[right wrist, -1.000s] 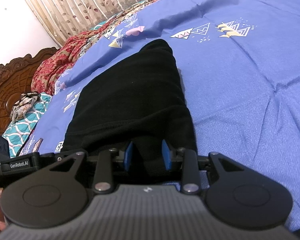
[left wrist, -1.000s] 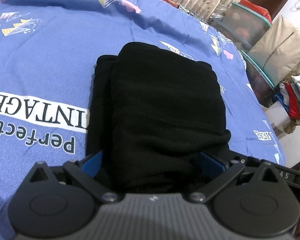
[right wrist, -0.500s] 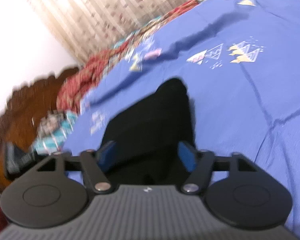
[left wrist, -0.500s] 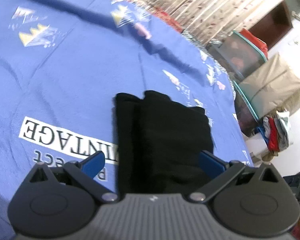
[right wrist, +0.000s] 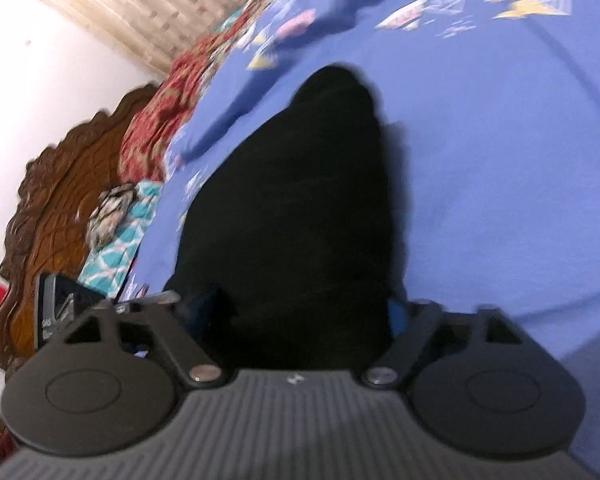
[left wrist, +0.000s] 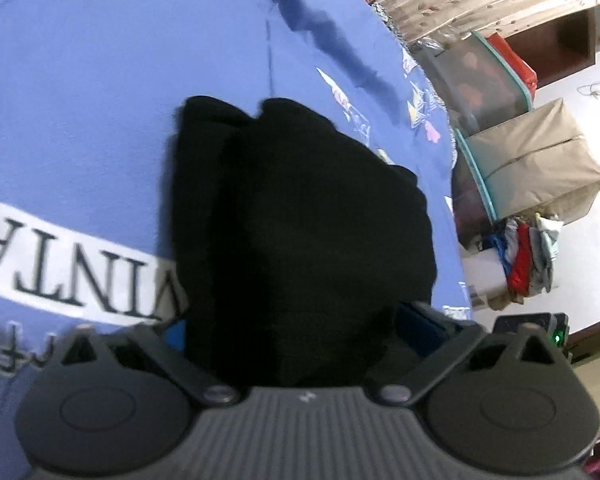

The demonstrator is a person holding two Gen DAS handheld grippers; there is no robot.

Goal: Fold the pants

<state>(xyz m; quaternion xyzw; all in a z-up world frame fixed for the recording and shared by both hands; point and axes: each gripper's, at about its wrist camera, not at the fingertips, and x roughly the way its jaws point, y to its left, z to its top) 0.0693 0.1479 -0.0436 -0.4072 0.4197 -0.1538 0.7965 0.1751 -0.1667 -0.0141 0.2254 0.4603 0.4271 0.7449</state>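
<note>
The black pants [left wrist: 300,216] lie folded into a compact bundle on the blue bedsheet [left wrist: 80,100]. My left gripper [left wrist: 296,326] is open, its blue pads wide apart on either side of the bundle's near end. In the right wrist view the pants [right wrist: 300,216] fill the middle, and my right gripper [right wrist: 300,312] is open too, with its blue pads straddling the near edge of the cloth. The fingertips of both grippers are partly hidden by the black fabric.
The sheet carries a white "VINTAGE" print [left wrist: 68,272]. Beyond the bed's edge stand a storage box [left wrist: 484,80], a tan fabric bag [left wrist: 540,160] and a clothes pile [left wrist: 528,256]. A carved wooden headboard [right wrist: 60,208] and red patterned bedding [right wrist: 172,112] lie to the left.
The right gripper has let go of the pants and opened wide. Both grippers pulled back and up, then came close to the bundle again. The left gripper stayed open.
</note>
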